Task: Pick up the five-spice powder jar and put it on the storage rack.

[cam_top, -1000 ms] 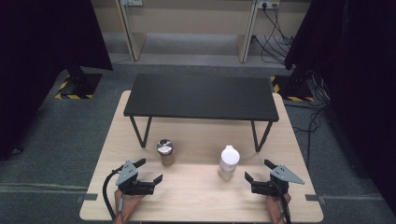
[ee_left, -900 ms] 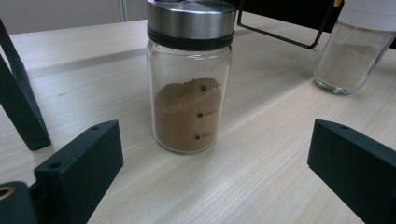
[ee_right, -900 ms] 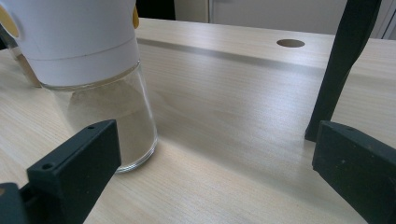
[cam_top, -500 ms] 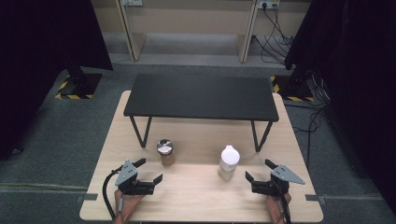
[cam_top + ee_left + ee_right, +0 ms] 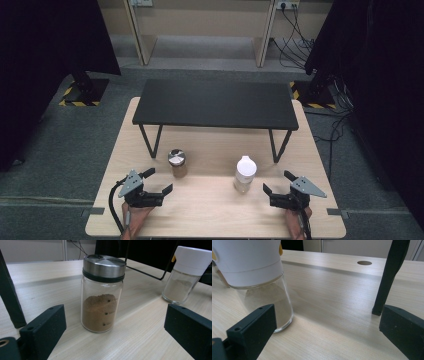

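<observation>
Left gripper (image 5: 115, 340): jaws spread wide, one black jaw at each lower corner, nothing between them touching either.
Brown-powder jar (image 5: 102, 293): stands upright straight ahead of the gripper, in line with the gap between the jaws but beyond their tips; clear glass, brushed metal lid with a black ring beneath, brown powder filling roughly the lower half, small printed marks on the glass.
White-capped jar (image 5: 183, 275): farther off, ahead and to the right; upright, pale powder inside.
Table (image 5: 145, 322): light wood, carrying both jars.
Black leg (image 5: 10, 302): ahead on the left, standing on the table.
</observation>
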